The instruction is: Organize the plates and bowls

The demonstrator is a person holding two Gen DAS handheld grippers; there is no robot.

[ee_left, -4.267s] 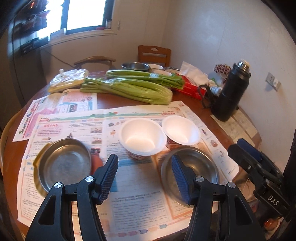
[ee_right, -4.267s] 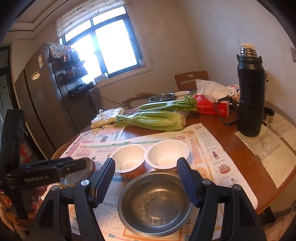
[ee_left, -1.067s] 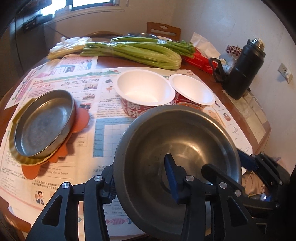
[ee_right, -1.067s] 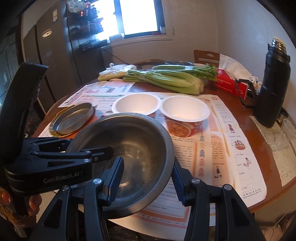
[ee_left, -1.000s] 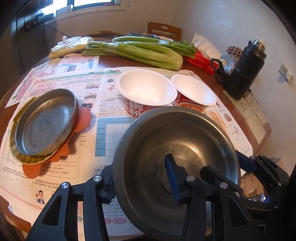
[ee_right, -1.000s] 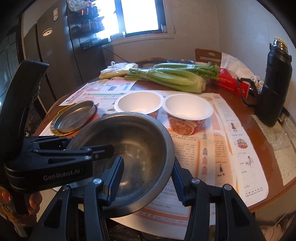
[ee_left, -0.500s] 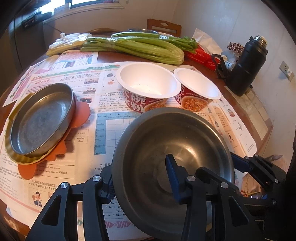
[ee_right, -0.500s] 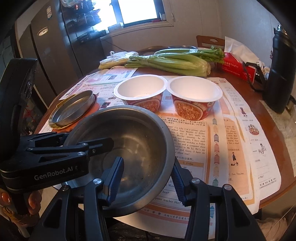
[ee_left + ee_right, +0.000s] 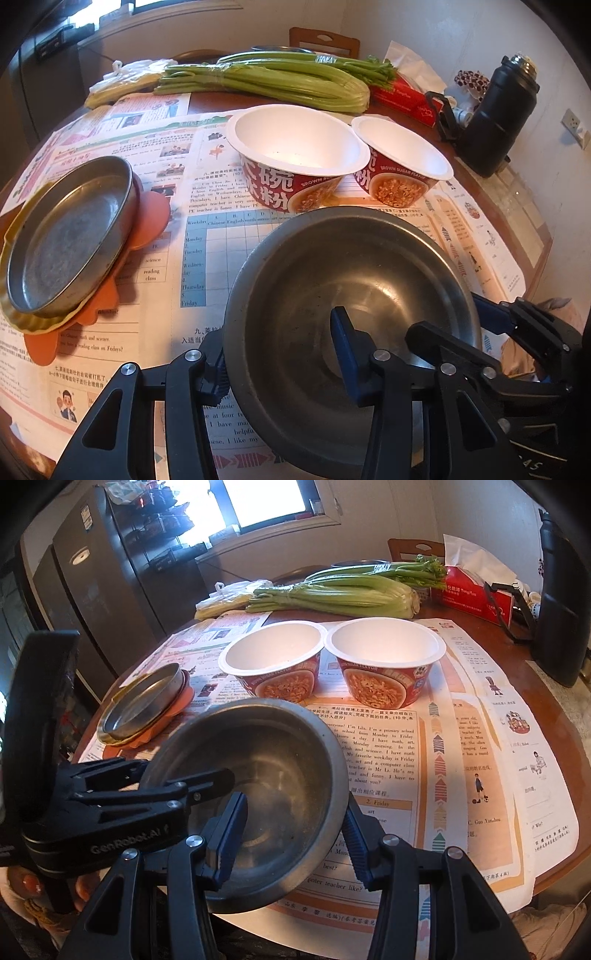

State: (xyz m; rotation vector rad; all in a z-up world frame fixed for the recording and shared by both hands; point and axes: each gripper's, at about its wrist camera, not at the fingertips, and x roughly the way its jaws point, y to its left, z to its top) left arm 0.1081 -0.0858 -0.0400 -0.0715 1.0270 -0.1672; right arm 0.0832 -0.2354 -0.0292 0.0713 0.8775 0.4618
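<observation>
A steel bowl (image 9: pixel 369 280) (image 9: pixel 277 746) hangs just above the newspaper near the table's front edge, tilted. My left gripper (image 9: pixel 277 336) is shut on its left rim, one finger inside and one outside. My right gripper (image 9: pixel 295 801) is shut on the right rim in the same way. Each gripper shows in the other's view, the left gripper (image 9: pixel 177 779) and the right gripper (image 9: pixel 491 314). Two white-lined paper noodle bowls (image 9: pixel 295 140) (image 9: pixel 402 151) stand side by side behind the steel bowl. To the left a steel plate (image 9: pixel 66 236) lies stacked on a yellow plate (image 9: pixel 22 321) and an orange plate (image 9: pixel 147 221).
Newspaper sheets (image 9: pixel 155 288) cover the round wooden table (image 9: pixel 509 646). Celery bunches (image 9: pixel 280 81), a red tissue box (image 9: pixel 476 590) and a black thermos (image 9: pixel 495 122) stand at the back and right. A wooden chair (image 9: pixel 325 38) and a dark fridge (image 9: pixel 92 590) are beyond.
Several seconds ago the steel bowl sat on the newspaper between open fingers; now both grippers hold it. Over the last second the bowl and both hands have sunk slightly toward the table.
</observation>
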